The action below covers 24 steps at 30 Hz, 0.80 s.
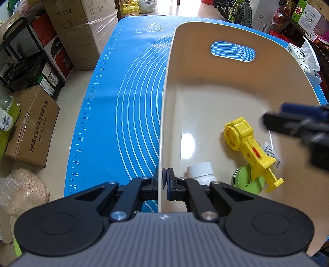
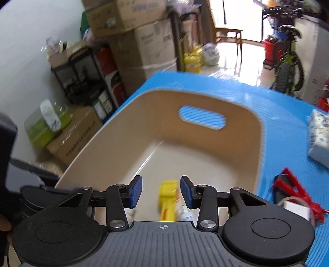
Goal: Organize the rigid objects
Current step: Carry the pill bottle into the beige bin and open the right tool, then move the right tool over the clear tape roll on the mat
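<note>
With the left tool (image 1: 165, 178) clamped on the bin (image 1: 164, 115) wall, lift the empty right tool (image 2: 161, 192), jaws open, clear of the yellow toy (image 1: 249, 151) lying inside.

1. This is a lived-in home, a room that doubles as storage.
2. Stacked cardboard boxes (image 1: 82, 30) stand against the wall, beside a black shelf rack (image 1: 26, 61) packed with smaller cartons.
3. A bicycle (image 2: 287, 67) is parked indoors on the pale tiled floor (image 1: 67, 98), near a bright doorway.
4. Yellow jugs (image 1: 130, 9) sit on the floor.
5. A blue baking mat (image 1: 123, 102) with printed rings and rulers covers the table, a kitchen item.
</note>
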Each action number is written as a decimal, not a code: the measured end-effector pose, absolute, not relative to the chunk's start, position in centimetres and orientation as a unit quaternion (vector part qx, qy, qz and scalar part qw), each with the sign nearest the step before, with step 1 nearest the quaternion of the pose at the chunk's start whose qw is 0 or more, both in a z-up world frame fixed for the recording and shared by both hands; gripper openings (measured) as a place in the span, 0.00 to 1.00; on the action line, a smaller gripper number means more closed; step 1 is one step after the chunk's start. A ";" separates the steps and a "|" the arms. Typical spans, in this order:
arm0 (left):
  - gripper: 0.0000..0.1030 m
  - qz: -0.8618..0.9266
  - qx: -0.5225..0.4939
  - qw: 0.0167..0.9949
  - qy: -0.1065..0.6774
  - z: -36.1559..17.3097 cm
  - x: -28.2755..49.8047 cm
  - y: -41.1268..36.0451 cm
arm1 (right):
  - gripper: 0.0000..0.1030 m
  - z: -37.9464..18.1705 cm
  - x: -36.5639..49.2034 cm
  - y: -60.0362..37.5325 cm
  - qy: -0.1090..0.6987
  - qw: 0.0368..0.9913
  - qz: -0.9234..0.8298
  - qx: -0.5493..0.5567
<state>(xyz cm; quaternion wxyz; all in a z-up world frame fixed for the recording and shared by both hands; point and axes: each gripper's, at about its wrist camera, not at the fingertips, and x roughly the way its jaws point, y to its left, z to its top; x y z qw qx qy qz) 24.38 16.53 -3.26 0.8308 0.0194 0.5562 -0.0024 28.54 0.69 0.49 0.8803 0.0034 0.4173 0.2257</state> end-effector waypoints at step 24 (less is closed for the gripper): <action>0.06 -0.002 0.020 0.831 0.556 -3.3 24.4 16.5 | 0.62 -2.2 27.4 -14.9 0.424 0.902 0.036 0.075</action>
